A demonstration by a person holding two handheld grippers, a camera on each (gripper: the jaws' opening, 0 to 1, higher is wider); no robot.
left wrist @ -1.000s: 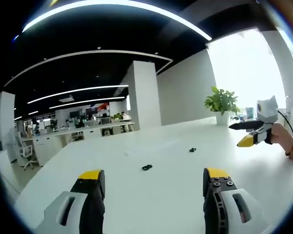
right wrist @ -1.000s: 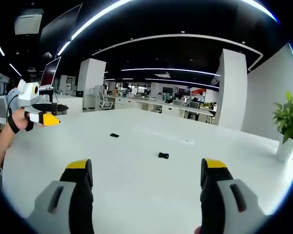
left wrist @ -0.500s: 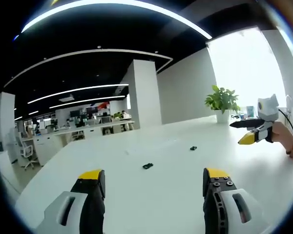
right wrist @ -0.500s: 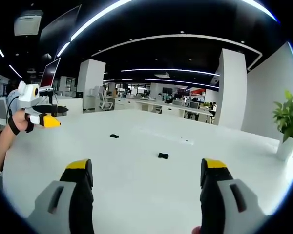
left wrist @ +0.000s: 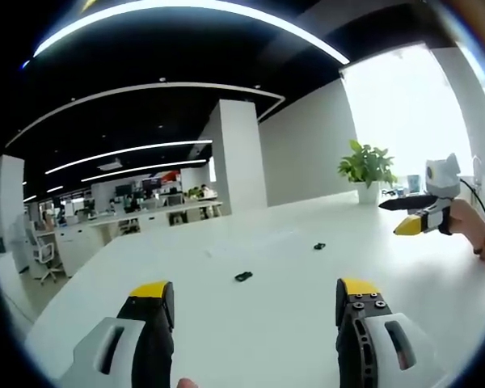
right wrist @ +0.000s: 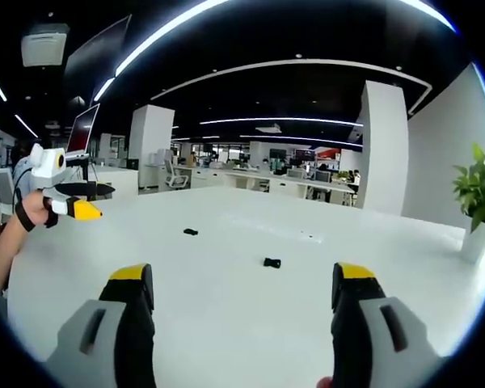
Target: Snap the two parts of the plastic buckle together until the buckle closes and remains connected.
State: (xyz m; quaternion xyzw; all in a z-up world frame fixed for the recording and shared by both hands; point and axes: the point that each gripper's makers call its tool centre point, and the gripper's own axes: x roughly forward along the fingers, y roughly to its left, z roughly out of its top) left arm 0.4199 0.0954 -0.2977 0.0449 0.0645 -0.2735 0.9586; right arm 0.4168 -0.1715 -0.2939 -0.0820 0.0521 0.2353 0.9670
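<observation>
- Left gripper: jaws wide apart, nothing between them, held above the white table. Seen from the right gripper view it sits far left, gripped in a person's hand, clear of the table surface.
- Buckle part one: small dark piece lying flat on the table, ahead of the left gripper and roughly centred between its jaws, well apart from them. Same piece in the right gripper view, ahead and left of centre.
- Buckle part two: second small dark piece, further out and to the right of the first in the left gripper view. In the right gripper view it lies ahead, near centre between the jaws, the closer of the two. The parts lie well apart, not joined.
- Right gripper: jaws wide apart, nothing held, above the table. In the left gripper view it is at far right, held in a hand, yellow tip pointing left.
- Potted plant: on the far right side of the table beyond the right gripper; also at the right edge of the right gripper view.
- Background: open office with a white pillar, desks and ceiling light strips.
</observation>
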